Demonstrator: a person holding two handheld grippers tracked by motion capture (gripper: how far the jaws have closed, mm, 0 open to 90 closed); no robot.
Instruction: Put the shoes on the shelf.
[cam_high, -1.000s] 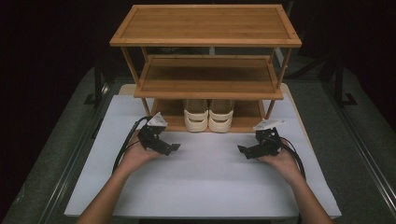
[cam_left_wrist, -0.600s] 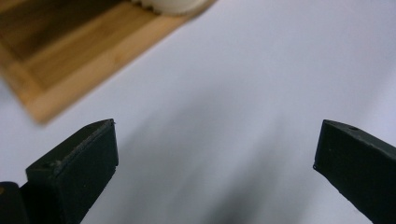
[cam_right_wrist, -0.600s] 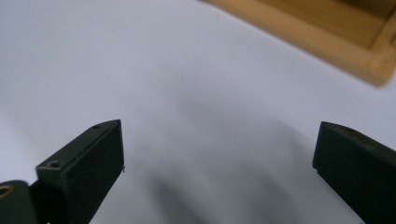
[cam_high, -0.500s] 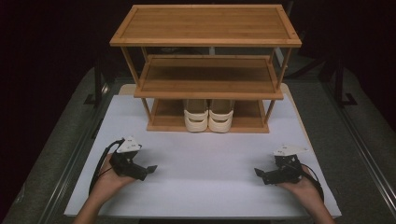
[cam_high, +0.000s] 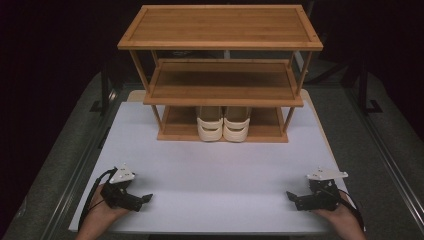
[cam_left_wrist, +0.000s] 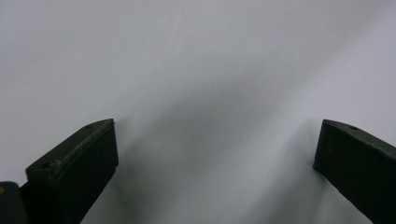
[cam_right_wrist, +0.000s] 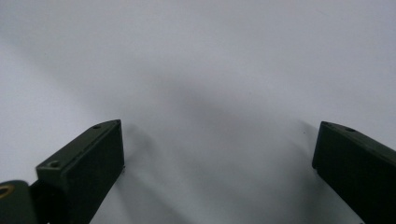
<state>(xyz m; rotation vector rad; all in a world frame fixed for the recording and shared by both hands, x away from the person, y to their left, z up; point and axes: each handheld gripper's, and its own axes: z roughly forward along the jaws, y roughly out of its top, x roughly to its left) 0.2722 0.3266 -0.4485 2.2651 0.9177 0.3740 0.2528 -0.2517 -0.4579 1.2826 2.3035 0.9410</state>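
Note:
A three-tier bamboo shoe rack stands at the far side of the white table. A pair of cream slippers sits side by side on its bottom shelf. My left gripper rests at the table's near left corner, jaws pointing right. My right gripper rests at the near right corner, jaws pointing left. In the left gripper view my left gripper is open over bare white tabletop. In the right gripper view my right gripper is open too, with nothing between its jaws.
The rack's top shelf and middle shelf hold nothing. A wide stretch of white table lies between the grippers and the rack. Dark floor and metal rails flank the table.
Both hands have drawn back from near the rack toward the table's near edge and spread outward to the corners. The slippers have not moved.

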